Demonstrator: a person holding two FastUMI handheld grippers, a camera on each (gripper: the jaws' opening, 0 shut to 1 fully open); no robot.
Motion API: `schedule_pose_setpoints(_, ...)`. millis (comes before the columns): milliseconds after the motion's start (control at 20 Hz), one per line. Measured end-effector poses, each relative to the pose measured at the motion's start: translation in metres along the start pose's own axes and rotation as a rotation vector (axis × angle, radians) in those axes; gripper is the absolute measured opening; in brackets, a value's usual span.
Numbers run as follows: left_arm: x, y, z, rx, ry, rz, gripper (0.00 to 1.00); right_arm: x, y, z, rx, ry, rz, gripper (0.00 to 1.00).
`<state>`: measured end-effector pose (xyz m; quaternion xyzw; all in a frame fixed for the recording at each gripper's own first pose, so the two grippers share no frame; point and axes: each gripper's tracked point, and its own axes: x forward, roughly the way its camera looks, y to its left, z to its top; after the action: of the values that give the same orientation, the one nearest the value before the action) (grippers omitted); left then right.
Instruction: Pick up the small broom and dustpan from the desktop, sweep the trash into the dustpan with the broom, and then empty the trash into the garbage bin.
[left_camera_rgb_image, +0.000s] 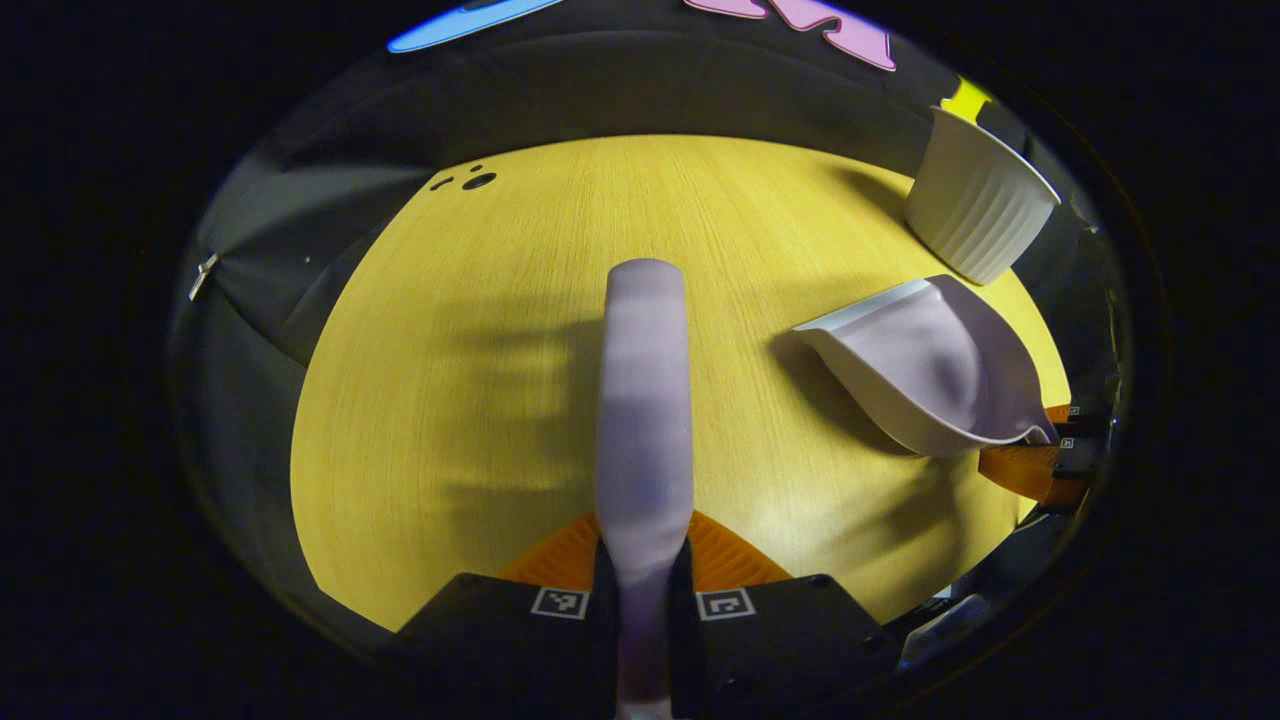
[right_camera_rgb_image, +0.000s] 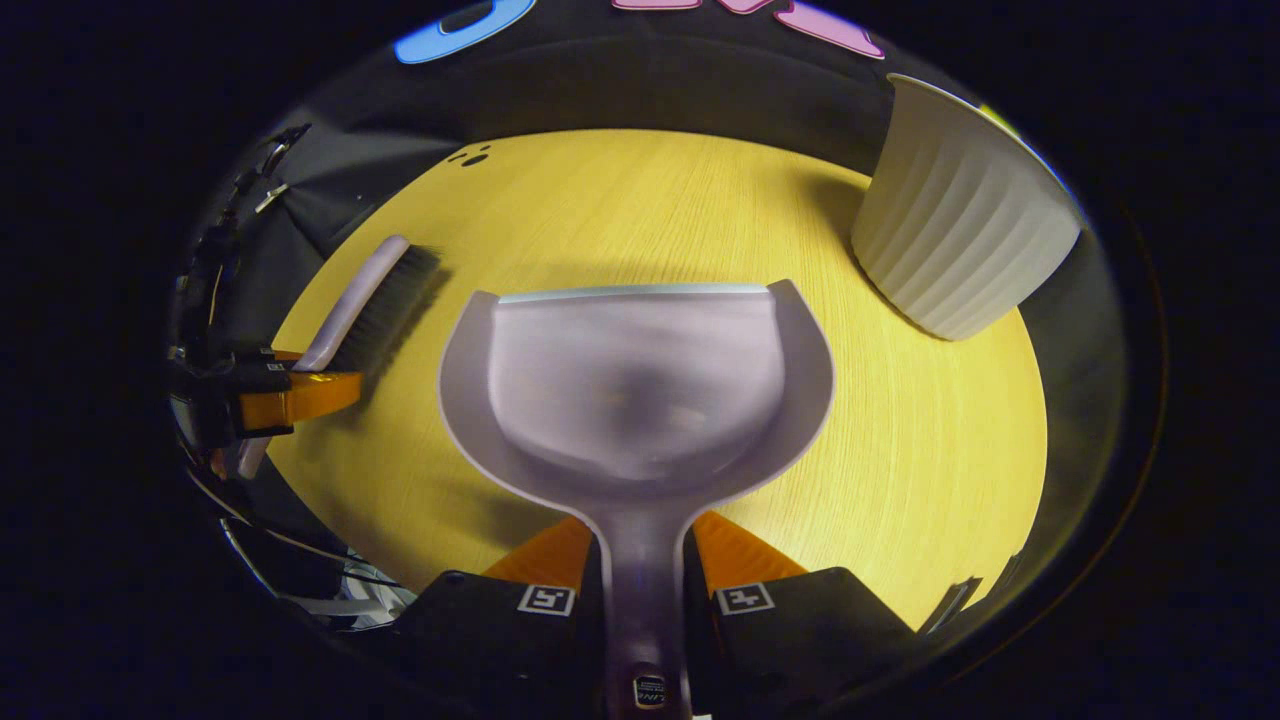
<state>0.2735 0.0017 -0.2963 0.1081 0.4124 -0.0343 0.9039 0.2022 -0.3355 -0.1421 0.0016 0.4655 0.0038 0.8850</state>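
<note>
A: Left gripper (left_camera_rgb_image: 642, 575)?
B: Clamped on broom (left_camera_rgb_image: 645, 400), both fingers against the handle. Seen from above in left gripper view, back of the broom running fwd over the tabletop (left_camera_rgb_image: 450, 400). In right gripper view, same gripper at far left, fingers either side of the handle, bristles dark, pointing away toward back of table.

A: Right gripper (right_camera_rgb_image: 640, 575)?
B: Closed on dustpan (right_camera_rgb_image: 635, 390) handle, fingers pressing both sides. Pan held out ahead, mouth facing away, front lip about level. Nothing discernible inside; can't tell if lip touches wood. In left gripper view, pan at right, tilted, right gripper beneath its near end at the edge.

A: Bin?
B: Garbage bin (right_camera_rgb_image: 955, 235), pale, ribbed, wider at top. Standing at far right corner of table, just beyond and right of the pan. Apart from it.

A: Surface, room?
B: Light wood-grain top, soft shadows under broom and pan. Couple of small dark holes (left_camera_rgb_image: 470, 180) near far left edge. Black cloth wall behind. Cables (right_camera_rgb_image: 215, 260) hanging by left edge in right gripper view.
</note>
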Motion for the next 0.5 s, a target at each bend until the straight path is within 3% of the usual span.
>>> schedule_pose_setpoints(100,0.003,-0.001,-0.003,-0.005,0.025,0.007,0.25,0.007,-0.001,-0.004,0.003,0.021,0.003,0.41)
schedule_pose_setpoints(150,0.006,-0.002,-0.006,-0.013,0.039,0.009,0.24,0.010,0.000,-0.003,-0.010,0.023,0.001,0.37)
schedule_pose_setpoints(200,0.008,-0.004,-0.011,-0.023,0.059,0.007,0.25,0.012,0.002,-0.001,-0.016,0.023,0.003,0.41)
schedule_pose_setpoints(250,0.007,-0.004,-0.011,-0.037,0.059,0.005,0.26,0.015,0.003,-0.002,-0.013,0.030,0.011,0.37)
schedule_pose_setpoints(500,0.006,-0.004,-0.009,-0.067,0.056,0.018,0.30,0.021,0.004,-0.005,-0.003,0.063,0.044,0.39)
